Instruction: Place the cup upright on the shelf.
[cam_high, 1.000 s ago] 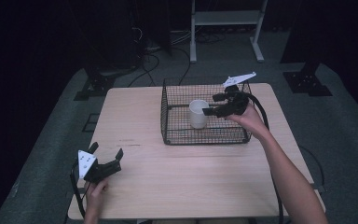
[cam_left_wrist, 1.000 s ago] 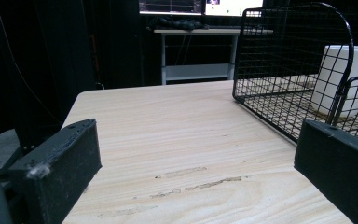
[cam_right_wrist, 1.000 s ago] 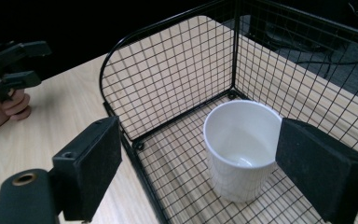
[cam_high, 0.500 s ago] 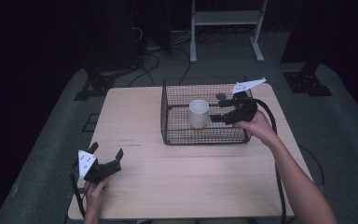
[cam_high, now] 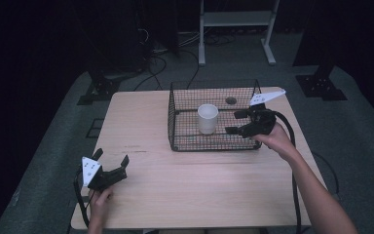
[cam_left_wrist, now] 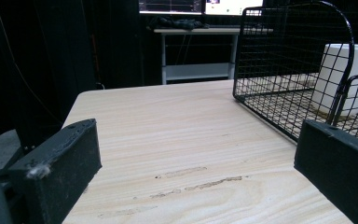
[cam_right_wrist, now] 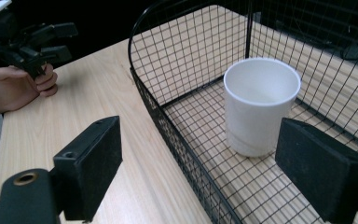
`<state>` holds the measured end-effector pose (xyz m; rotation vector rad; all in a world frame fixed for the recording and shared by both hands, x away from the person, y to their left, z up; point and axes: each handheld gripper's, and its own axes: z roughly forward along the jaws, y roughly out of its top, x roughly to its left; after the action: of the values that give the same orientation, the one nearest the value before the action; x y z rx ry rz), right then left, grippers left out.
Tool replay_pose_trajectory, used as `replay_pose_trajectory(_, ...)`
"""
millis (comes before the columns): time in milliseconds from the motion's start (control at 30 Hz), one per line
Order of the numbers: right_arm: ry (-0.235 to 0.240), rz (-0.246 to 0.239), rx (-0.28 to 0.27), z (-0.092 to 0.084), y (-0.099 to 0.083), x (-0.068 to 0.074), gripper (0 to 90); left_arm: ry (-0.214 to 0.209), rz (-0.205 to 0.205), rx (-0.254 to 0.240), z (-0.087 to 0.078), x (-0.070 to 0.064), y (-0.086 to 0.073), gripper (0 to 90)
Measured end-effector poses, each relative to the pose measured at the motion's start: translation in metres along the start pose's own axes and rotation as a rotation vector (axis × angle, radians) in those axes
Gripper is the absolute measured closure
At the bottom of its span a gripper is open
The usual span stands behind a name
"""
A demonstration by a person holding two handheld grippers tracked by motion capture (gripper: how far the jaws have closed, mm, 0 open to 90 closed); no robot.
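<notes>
A wire basket [cam_high: 214, 117] stands on the table [cam_high: 175, 195], toward its far right part in the high view; a cup [cam_high: 207, 118] stands upright inside the basket, near its middle, apart from the walls; the right gripper [cam_high: 235, 122] sits at the basket's right end, its jaws reaching over the wall toward the cup without touching it, with the near wall of the basket between them in the right gripper view; the left gripper [cam_high: 111, 163] rests at the table's near left corner, well apart from the basket; a metal stand [cam_high: 236, 19] lies on the floor behind the table.
</notes>
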<state>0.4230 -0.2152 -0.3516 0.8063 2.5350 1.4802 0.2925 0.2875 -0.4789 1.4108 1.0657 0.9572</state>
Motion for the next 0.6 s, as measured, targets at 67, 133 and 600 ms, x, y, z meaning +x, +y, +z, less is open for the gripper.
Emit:
replay_pose_trajectory(67, -0.001, -0.003, -0.010, -0.001, -0.003, 0.001, 13.8, 0.000, 0.000, 0.000, 0.000, 0.000, 0.000, 0.0)
replay_pose_trajectory(133, 0.002, -0.004, -0.009, -0.003, -0.007, 0.003, 13.7, 0.001, 0.000, 0.001, 0.000, 0.000, 0.000, 0.0)
replay_pose_trajectory(600, 0.013, -0.004, -0.017, -0.008, -0.030, 0.010, 13.7, 0.001, 0.000, 0.001, 0.000, 0.000, 0.000, 0.0)
